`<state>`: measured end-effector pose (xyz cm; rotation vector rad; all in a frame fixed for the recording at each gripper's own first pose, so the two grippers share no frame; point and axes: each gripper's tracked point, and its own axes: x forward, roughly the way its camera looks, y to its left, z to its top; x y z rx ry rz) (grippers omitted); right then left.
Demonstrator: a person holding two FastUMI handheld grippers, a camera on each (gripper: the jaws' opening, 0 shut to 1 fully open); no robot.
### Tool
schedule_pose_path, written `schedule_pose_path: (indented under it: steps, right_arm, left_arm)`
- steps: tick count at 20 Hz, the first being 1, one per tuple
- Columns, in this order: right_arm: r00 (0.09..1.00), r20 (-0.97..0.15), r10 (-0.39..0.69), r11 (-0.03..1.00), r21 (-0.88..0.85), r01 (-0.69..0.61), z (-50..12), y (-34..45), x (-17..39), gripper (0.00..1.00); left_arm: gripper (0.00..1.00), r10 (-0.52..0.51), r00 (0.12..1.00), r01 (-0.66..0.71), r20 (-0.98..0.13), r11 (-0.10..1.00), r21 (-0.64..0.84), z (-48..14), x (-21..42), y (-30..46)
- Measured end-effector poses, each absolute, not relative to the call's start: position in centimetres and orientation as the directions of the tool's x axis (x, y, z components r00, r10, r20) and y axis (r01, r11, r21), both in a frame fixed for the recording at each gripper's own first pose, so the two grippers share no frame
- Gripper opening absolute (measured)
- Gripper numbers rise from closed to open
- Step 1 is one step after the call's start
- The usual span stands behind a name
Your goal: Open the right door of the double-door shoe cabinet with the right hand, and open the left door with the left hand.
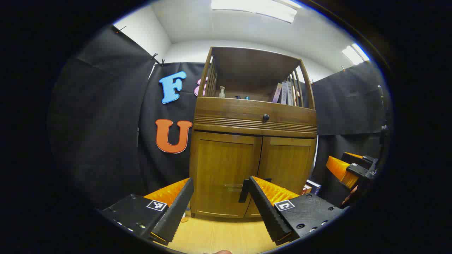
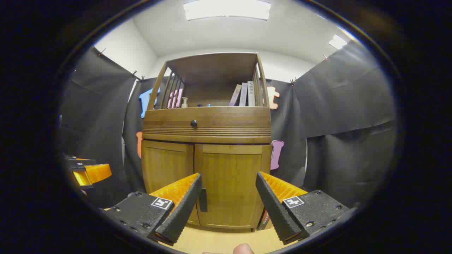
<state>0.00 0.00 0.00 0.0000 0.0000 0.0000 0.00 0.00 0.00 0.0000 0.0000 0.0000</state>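
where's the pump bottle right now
The pump bottle stands on the cabinet's open top shelf at its left end by the side slats, above the drawer knob.

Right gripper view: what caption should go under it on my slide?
Open right tool faces the shoe cabinet, both doors shut, books on the top shelf.

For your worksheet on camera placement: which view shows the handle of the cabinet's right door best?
The right gripper view: the right door's handle stands dark and upright between the open right hand-held gripper fingers. The left gripper view shows only a piece of it, behind a finger.
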Motion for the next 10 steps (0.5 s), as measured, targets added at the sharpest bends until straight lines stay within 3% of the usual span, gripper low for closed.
schedule_pose_path:
  steps: [1,3,5,10]
  right_arm:
    - [1.0,-0.014,0.002,1.0,-0.005,-0.002,-0.5,-0.1,0.2,0.99]
    - [0.999,-0.046,0.008,1.0,-0.011,-0.009,-1.4,-0.5,0.5,0.99]
    - [0.998,-0.063,0.004,1.0,-0.015,-0.005,-1.9,-1.1,0.6,0.96]
    - [0.997,-0.074,-0.005,1.0,-0.011,0.004,-2.8,-0.7,1.6,0.96]
  left_arm:
    - [0.95,-0.009,1.0,0.009,0.001,1.0,0.006,-0.1,0.1,-0.1]
    - [1.0,-0.032,0.999,0.033,-0.011,0.999,0.028,-0.4,0.4,-0.6]
    - [0.95,-0.042,0.999,0.042,-0.004,0.997,0.065,-0.5,0.3,-1.2]
    - [0.95,0.011,1.0,-0.012,0.014,0.999,0.05,-0.6,0.7,-1.0]
